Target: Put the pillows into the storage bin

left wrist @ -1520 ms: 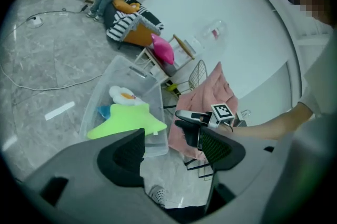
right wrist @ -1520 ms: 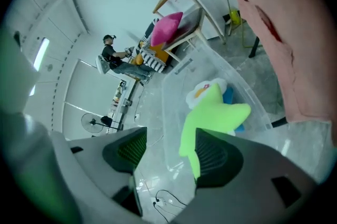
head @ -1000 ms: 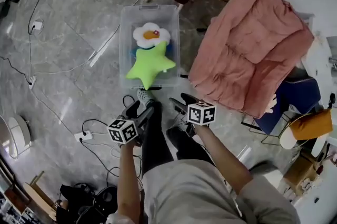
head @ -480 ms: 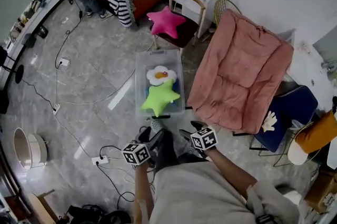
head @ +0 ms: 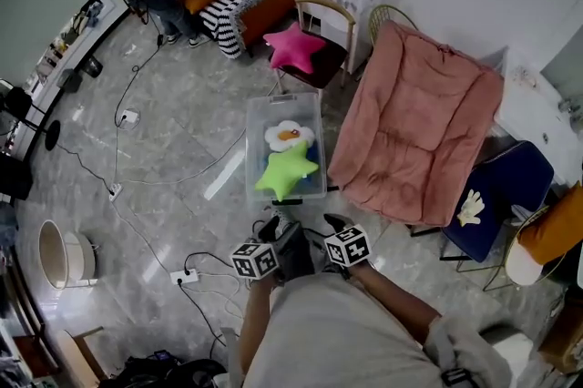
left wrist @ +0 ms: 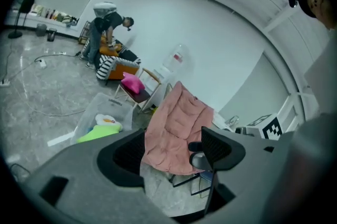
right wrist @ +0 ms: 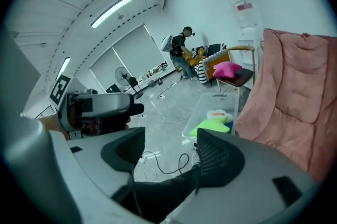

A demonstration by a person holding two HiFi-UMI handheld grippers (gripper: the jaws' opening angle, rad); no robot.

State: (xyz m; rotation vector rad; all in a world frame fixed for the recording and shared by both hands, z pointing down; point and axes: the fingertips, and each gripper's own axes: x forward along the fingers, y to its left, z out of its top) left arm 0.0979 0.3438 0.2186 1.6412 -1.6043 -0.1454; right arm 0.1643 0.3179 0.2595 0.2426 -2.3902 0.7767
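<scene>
The green star pillow [head: 285,173] and flower pillow [head: 288,136] lay in the storage bin [head: 251,151]. Short of it, left gripper [left wrist: 171,150] and right gripper [right wrist: 168,153] hovered, fingers released, empty.

Clear open-topped storage bin [head: 284,99] on floor [head: 182,127]. Inside, touching: green star pillow [head: 284,174] at 6 o'clock end, white flower pillow [head: 289,136] at 12 o'clock end. Pink star pillow [head: 296,47] on chair [head: 326,67], 12 o'clock of bin.
</scene>
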